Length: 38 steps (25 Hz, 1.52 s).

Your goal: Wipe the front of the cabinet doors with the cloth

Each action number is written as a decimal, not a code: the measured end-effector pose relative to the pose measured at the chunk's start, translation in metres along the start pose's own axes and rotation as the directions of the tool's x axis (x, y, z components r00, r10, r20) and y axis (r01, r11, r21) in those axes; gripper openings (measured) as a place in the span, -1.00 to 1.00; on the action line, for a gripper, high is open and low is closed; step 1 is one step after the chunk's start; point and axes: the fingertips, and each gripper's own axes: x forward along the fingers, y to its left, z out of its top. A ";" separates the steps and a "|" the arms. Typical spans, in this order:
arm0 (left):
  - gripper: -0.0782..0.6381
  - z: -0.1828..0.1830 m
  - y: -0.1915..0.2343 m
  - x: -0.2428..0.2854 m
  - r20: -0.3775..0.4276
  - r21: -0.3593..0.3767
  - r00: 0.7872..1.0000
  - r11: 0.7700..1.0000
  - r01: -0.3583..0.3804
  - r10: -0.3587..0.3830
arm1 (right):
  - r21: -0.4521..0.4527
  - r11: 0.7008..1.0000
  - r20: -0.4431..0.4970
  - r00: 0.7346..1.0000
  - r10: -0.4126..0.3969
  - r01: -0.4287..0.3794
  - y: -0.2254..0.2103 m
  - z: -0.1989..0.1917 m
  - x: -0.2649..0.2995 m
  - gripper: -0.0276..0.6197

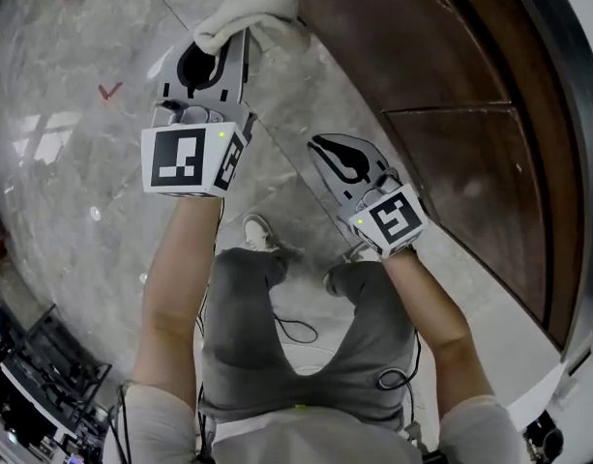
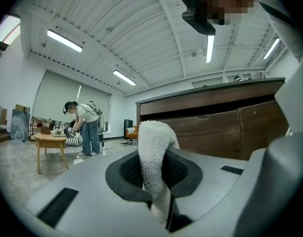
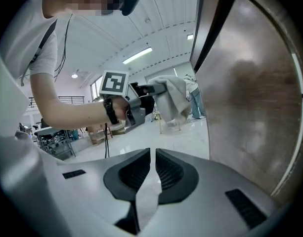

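Observation:
A white fluffy cloth [image 1: 246, 10] is pinched in my left gripper [image 1: 207, 64], which is shut on it, and its free end lies against the corner of the dark brown cabinet [image 1: 441, 95]. In the left gripper view the cloth [image 2: 153, 147] stands up between the jaws, with the cabinet doors [image 2: 215, 127] beyond. My right gripper [image 1: 340, 159] hovers lower, close to the cabinet front, shut with nothing held. The right gripper view shows its closed jaws [image 3: 152, 169] beside the brown door [image 3: 250, 98], with the left gripper [image 3: 140, 103] and the hanging cloth [image 3: 172, 97] ahead.
Grey marble floor [image 1: 74, 133] with a red mark [image 1: 109, 91] spreads to the left. My legs and shoes [image 1: 260, 230] are below the grippers. Equipment racks [image 1: 35, 375] stand at lower left. A person [image 2: 86, 127] bends over a small wooden table [image 2: 50, 142] far off.

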 end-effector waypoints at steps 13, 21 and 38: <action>-0.62 -0.016 0.028 0.082 0.151 -0.017 0.988 0.999 -0.027 0.029 | -0.116 0.990 0.038 0.996 0.080 -0.075 -0.040 -0.041 0.050 -0.74; -0.62 -0.015 0.045 0.118 0.219 0.075 0.975 0.996 -0.051 0.034 | -0.164 0.972 0.044 0.983 0.180 -0.170 -0.045 -0.058 0.089 -0.74; -0.62 -0.001 -0.011 0.128 0.328 0.115 0.943 0.993 0.021 -0.058 | -0.190 0.970 0.070 0.983 0.169 -0.153 -0.063 -0.079 0.074 -0.74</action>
